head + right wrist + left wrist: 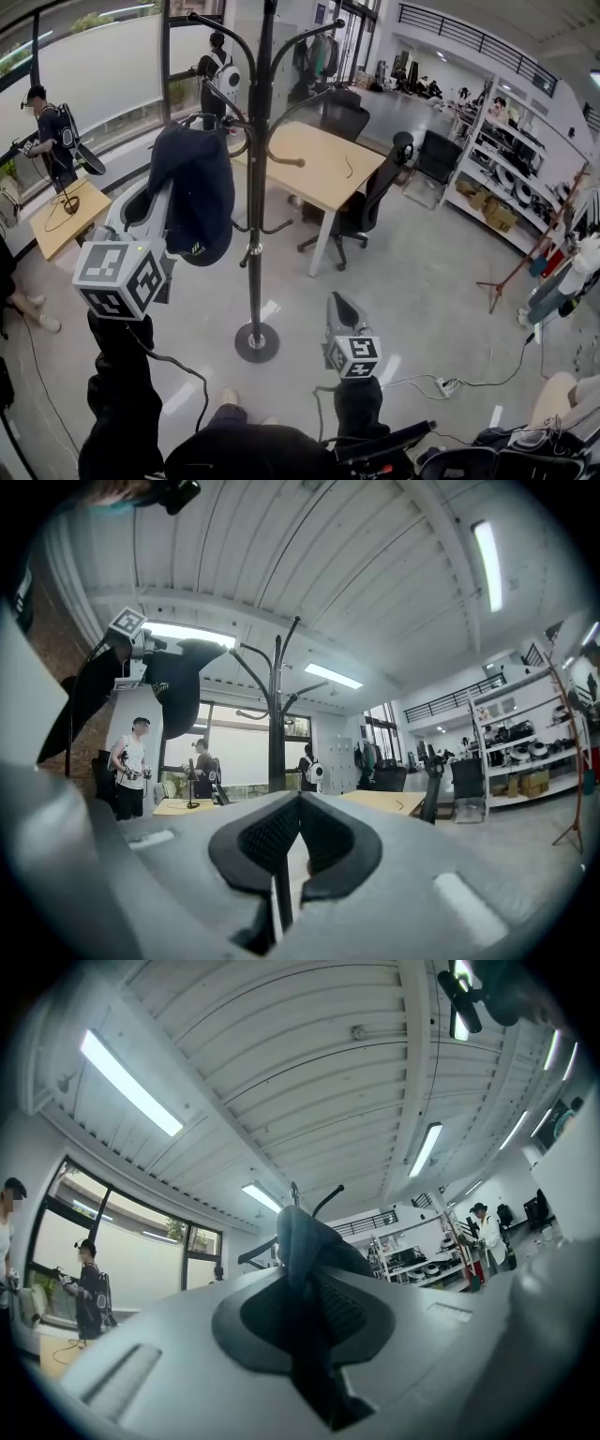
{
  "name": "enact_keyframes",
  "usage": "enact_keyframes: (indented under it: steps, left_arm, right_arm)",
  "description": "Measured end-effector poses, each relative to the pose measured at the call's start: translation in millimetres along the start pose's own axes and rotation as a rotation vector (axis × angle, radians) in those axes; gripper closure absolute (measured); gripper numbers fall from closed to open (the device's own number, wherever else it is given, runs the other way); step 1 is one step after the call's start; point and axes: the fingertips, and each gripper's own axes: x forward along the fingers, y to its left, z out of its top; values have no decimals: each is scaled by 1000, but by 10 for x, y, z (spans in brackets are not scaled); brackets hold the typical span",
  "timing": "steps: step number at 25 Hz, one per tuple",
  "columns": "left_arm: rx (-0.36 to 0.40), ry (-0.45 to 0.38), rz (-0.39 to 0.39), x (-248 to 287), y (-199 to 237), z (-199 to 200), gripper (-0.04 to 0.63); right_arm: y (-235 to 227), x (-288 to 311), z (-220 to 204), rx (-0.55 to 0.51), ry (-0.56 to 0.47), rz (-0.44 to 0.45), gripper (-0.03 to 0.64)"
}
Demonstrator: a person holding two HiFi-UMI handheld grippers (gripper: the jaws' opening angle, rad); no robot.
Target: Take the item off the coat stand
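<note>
Nearest to us, the right gripper (339, 307) hangs low in front of our body, its jaws pressed together on nothing; it has no part in the hold. A little further out and higher, the left gripper (159, 204) is clamped on a fold of the dark fabric item (195, 202). Its own view shows blue-grey cloth pinched between the jaws and bunching up past them, so we judge the grasp is done.

The item hangs at the left side of the coat stand (257, 187), level with the middle hooks (281, 157), its upper edge just beside one curved hook. From the head view we cannot tell whether it rests on that hook or is free of it. Seen from the right gripper, it sits out to the left of the stand with only its tip near a hook arm, so we judge it off or very nearly off. What is left, as we read it, is drawing it clear of the hooks and away from the stand.

The item's long axis runs close to upright. It drapes from the pinch, rounded top up by the hooks, fuller lower end pointing at the floor (422, 281), well above the stand's round base (256, 343).

Beyond the stand are a wooden desk (323, 164) and a black office chair (361, 208), with shelving (511, 187) further off at the right.
</note>
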Motion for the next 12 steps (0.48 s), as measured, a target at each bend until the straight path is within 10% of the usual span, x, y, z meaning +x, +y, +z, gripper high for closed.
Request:
enact_keyframes:
  steps: [12]
  left_arm:
    - [-4,86,55,-250,115,-557,557]
  right_arm:
    - [245,96,-59,-17,19,49,615]
